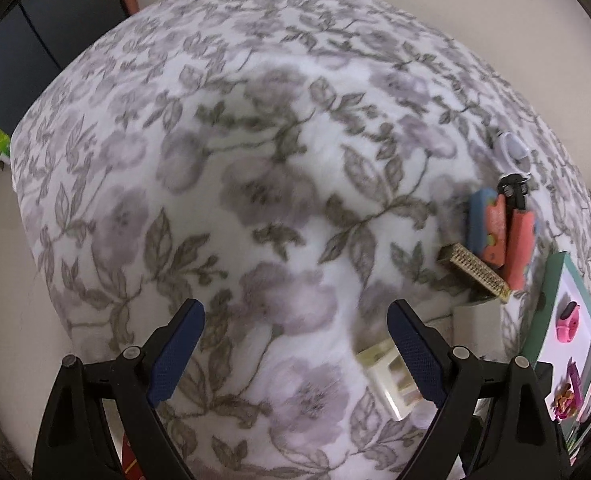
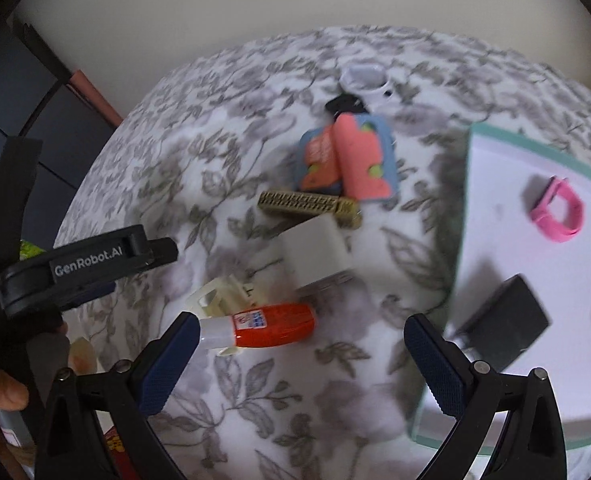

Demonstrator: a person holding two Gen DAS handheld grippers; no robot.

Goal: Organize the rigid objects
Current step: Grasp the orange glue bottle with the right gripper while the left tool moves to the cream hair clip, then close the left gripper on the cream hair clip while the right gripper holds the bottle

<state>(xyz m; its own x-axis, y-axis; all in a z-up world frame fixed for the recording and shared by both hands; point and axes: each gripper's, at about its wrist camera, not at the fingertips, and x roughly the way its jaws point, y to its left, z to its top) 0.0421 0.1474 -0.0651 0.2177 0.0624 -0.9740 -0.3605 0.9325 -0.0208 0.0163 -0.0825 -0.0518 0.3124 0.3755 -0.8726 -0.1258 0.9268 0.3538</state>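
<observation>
My right gripper [image 2: 301,350] is open and empty above the floral blanket. A red and white glue tube [image 2: 267,324] lies just past its left finger, beside a cream plastic clip [image 2: 219,294] and a white block [image 2: 315,254]. Farther off lie a gold comb-like piece [image 2: 307,204], a coral and blue toy [image 2: 347,160], a black clip [image 2: 345,104] and a white ring [image 2: 365,78]. The teal-rimmed white tray [image 2: 491,136] on the right holds a pink band [image 2: 559,210] and a black box [image 2: 503,320]. My left gripper [image 1: 295,350] is open and empty over bare blanket; it shows in the right wrist view [image 2: 95,264].
In the left wrist view the same toy [image 1: 499,236], gold piece [image 1: 475,272], clip [image 1: 391,376] and tray [image 1: 551,280] sit at the right. The blanket's edge drops to pale floor on the left. Dark furniture [image 2: 35,120] stands at the far left.
</observation>
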